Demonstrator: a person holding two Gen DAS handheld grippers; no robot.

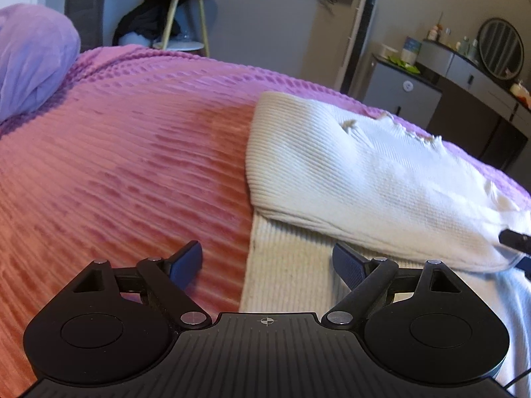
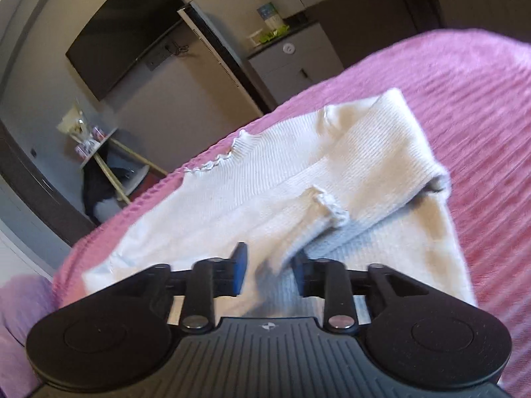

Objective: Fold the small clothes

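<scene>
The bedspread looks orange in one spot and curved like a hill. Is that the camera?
Left wrist view: warm light tints the pink bedspread orange, and the fisheye lens bows it. Right wrist view: tilted, motion-blurred; the white knit garment smears near the right gripper.

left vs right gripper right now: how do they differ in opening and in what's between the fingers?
The black left gripper stands wide open; the black right gripper is much narrower, partly closed.
The left has nothing between its fingers, only the pink ribbed bedspread and the edge of the white ribbed knit garment beneath; the right has a fold of that garment between its fingers, though whether the pads press it is unclear.
Both hover low over the bed, with blue finger pads.
</scene>
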